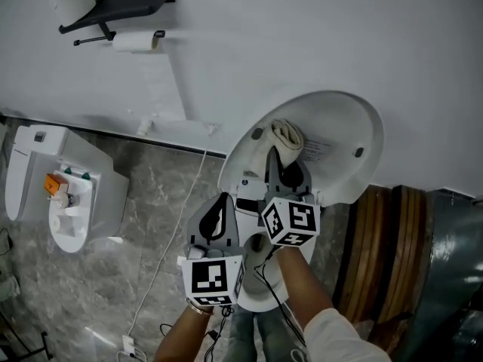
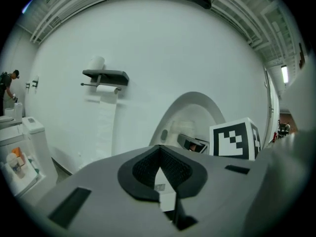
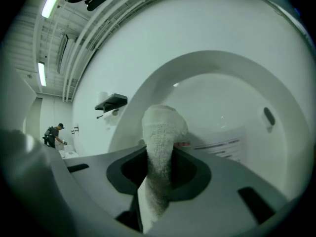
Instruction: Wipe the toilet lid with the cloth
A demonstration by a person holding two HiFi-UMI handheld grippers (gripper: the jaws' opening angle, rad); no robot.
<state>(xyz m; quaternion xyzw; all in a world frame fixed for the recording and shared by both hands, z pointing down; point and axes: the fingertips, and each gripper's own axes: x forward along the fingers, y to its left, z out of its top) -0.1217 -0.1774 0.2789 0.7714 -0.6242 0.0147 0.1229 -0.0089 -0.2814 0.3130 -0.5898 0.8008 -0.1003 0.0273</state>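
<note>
- White terry cloth [image 1: 287,136] [image 3: 160,132], rolled into a thick wad: clamped between the jaws of the grey hand-held right gripper [image 1: 285,173] [image 3: 159,174], rounded end sticking out past the fingertips.
- Cloth end set against the inner face of the raised white oval toilet lid [image 1: 343,123] [image 3: 222,78], close to the printed label there; actual contact not clear from any view.
- Grey hand-held left gripper [image 1: 219,213] [image 2: 160,169]: just beside the right one, lower and to its left in the head view, short of the lid; jaws pressed together, nothing between them.
- Marker cube of the right gripper visible at the right edge of the left gripper view.
- On the white wall left of the lid: black wall shelf [image 1: 121,7] [image 2: 106,75] with a white toilet paper roll [image 1: 136,41] hanging under it.
- Farther left, on the grey marble floor [image 1: 162,202]: second white toilet [image 1: 64,194].
</note>
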